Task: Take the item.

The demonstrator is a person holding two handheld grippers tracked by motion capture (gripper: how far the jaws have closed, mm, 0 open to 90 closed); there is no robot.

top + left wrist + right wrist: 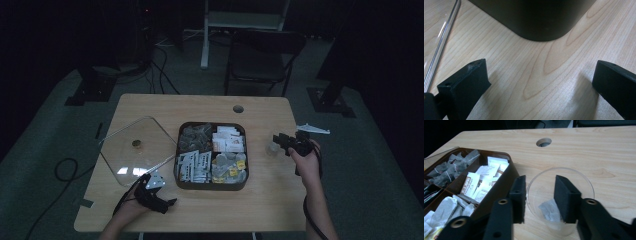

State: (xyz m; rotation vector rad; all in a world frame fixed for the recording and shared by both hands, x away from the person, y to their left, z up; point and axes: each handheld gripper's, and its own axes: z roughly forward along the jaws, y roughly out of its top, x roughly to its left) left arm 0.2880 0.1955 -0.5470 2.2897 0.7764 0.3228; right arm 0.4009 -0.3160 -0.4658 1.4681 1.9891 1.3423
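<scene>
Left claw (541, 82) resting wide apart on surface (260, 200), box (211, 155) corner just ahead, lid (135, 150) alongside. Right claw (540, 197) standing part-open over cup (560, 195); sachet (550, 210) lying inside, unpinched.

Landmark: the tray (178, 172). To its right, your path meets a clear cup (272, 148) just beside it; bare table (260, 200) beyond. To its left, the glass lid (131, 150) blocks; the near side stays open.

The right hand-held gripper (539, 200) hangs parted over a clear cup (584, 182) holding a tea bag (549, 210).
</scene>
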